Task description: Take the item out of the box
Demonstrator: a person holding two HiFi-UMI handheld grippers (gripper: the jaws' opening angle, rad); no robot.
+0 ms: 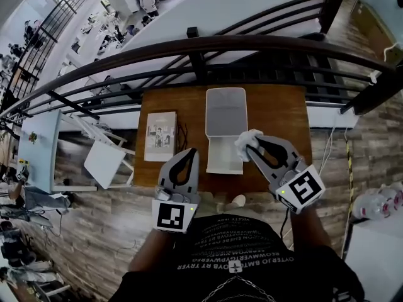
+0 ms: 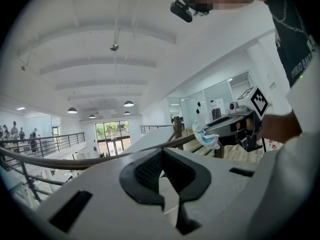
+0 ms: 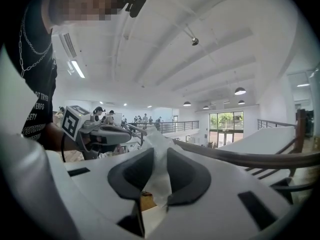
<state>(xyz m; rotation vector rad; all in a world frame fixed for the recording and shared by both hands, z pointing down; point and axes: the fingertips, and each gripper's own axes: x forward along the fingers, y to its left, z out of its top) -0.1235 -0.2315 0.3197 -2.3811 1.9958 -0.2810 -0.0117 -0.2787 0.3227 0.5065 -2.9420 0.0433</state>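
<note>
**Item Out of the Box, Pinched in the Right Jaws**

The item (image 1: 245, 140), a soft, crumpled white packet with a trace of blue, is caught between the pads of the right gripper (image 1: 257, 145), whose jaws are drawn narrow on it. It is held in the air over the near right edge of the white box (image 1: 225, 112) and, as far as can be judged, is clear of it. The left gripper (image 1: 191, 151) is carried by the box's near left corner, with its jaws brought together and nothing between them.

The step in hand is judged to be carrying the item away. A steady pinch should be kept, since only a fold of thin wrapping is caught (the rest bunches past the tips) and a slackened grip would likely let it slip. The item is best drawn up and off to the right, so that no loose end is dragged across the box wall. The box looks light, and it could be steadied with the left gripper if it is tugged.

The box is set on a small brown wooden table (image 1: 283, 112), with a printed booklet (image 1: 161, 136) laid to its left and a dark cable (image 1: 182, 133) between them. The table is pushed against a dark curved railing (image 1: 189, 46). A plank floor (image 1: 94, 231) lies underneath, and a bright white hall is seen beyond.
</note>
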